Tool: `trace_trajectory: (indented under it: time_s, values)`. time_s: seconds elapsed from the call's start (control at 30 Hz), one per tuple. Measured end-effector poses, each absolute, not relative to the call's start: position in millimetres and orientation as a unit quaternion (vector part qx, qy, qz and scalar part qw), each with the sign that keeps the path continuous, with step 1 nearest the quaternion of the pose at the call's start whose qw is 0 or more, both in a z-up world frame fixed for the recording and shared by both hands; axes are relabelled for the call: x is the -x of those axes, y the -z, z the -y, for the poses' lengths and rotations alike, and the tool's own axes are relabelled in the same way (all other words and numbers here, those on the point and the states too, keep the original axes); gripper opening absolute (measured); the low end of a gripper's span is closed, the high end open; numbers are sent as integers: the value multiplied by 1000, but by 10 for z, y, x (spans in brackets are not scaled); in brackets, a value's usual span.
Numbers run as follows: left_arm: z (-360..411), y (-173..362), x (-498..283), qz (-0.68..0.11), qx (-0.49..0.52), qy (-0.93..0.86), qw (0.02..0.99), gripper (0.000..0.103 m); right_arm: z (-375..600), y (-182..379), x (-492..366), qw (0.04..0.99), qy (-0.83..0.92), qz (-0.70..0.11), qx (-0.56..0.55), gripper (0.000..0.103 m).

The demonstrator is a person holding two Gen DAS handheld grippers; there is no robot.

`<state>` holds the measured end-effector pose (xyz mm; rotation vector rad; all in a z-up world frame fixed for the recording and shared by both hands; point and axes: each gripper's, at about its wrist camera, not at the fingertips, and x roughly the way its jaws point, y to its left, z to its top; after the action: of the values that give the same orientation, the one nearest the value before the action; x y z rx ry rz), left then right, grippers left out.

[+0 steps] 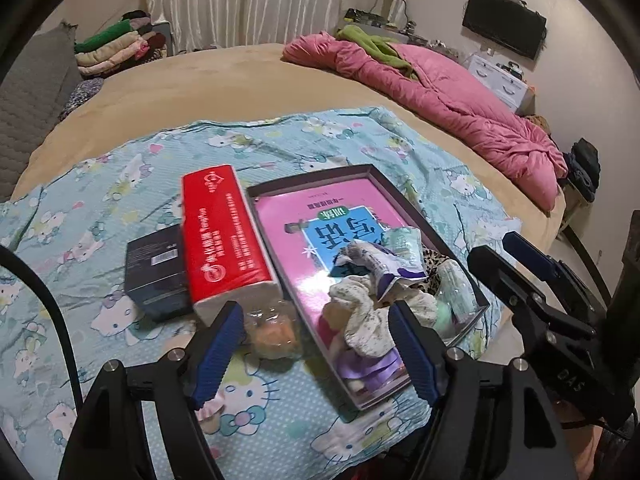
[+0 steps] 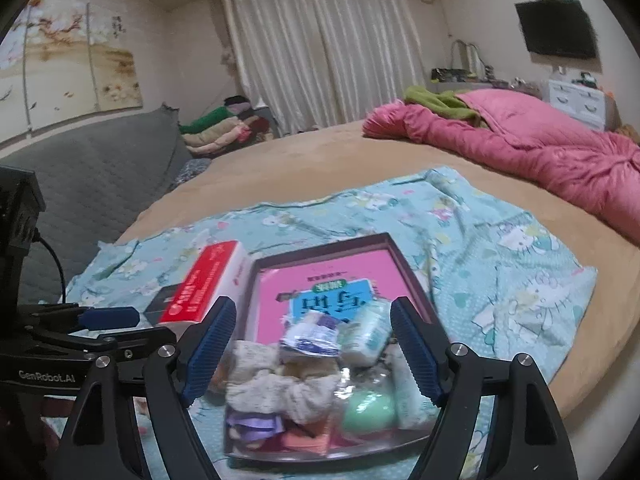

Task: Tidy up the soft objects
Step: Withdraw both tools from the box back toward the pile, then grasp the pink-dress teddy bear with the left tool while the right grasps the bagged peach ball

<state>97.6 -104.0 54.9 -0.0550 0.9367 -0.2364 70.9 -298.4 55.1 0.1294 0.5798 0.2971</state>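
Just outside the near left corner of the shallow dark-rimmed cardboard tray (image 1: 466, 216), a small clear plastic packet with something orange inside (image 1: 274, 330) lies on the pale blue cartoon-print sheet (image 1: 120, 184), below and ahead of the left claw (image 1: 318, 354), whose jaws stand wide and hold nothing. That claw looks the nearer for it. The right claw (image 2: 312, 350), also wide and empty, hangs over the tray's near end, above a cream frilled scrunchie (image 2: 280, 392), a mint-green ball (image 2: 368, 410) and crumpled wrapped packs. Along the tray's left wall leans a long red tissue pack (image 1: 224, 236), its near end touching the packet; a small black box (image 1: 156, 272) sits left of that.
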Motion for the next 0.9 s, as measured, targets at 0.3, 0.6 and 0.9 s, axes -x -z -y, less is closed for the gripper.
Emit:
trace_trajectory:
  time_s: [0.3, 0.6, 0.9]
  values:
    - [546, -531, -829, -453, 48, 75, 887, 76, 2576, -665, -595, 937, -193, -288, -34, 82]
    - [59, -454, -674, -453, 74, 34, 888, 78, 2218, -666, -523, 927, -228, -299, 2, 82]
    - [-127, -148, -639, -482, 83, 21, 872, 78, 1907, -505, -504, 913, -248, -321, 49, 82]
